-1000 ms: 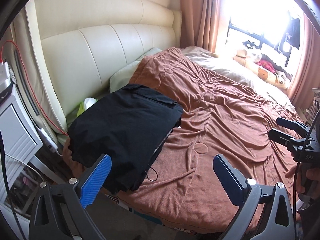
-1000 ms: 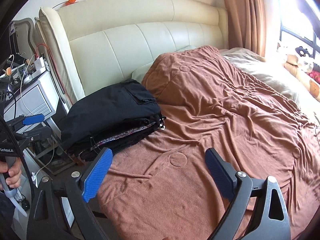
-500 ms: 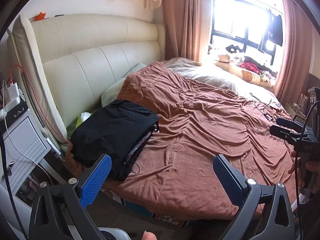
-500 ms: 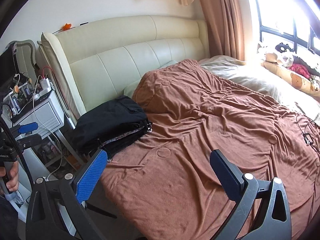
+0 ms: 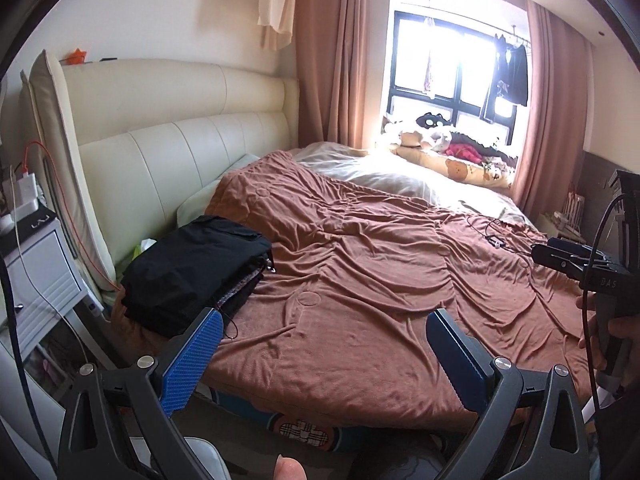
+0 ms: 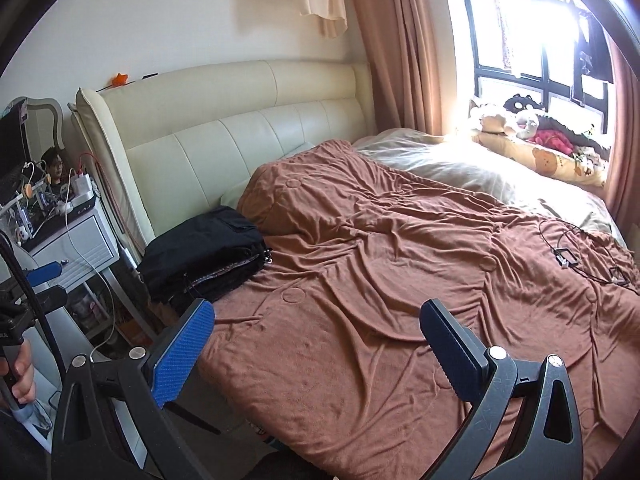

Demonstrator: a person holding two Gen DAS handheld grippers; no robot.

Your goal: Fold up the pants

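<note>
Black pants (image 5: 192, 270) folded into a thick stack at the corner of a brown blanket (image 5: 380, 280), beside a cream headboard (image 5: 180, 148); left gripper (image 5: 320, 354) and right gripper (image 6: 316, 338) both spread wide and empty, held well back from the pants, above the bed's near edge

Folded pants (image 5: 192, 268) lie on the bed's (image 5: 380, 300) left corner, beside the headboard (image 5: 180, 152).

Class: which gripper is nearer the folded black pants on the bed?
Left. The left gripper hangs open just off the bed edge beside the pants; the right gripper, also open, sits farther along toward the window.
</note>
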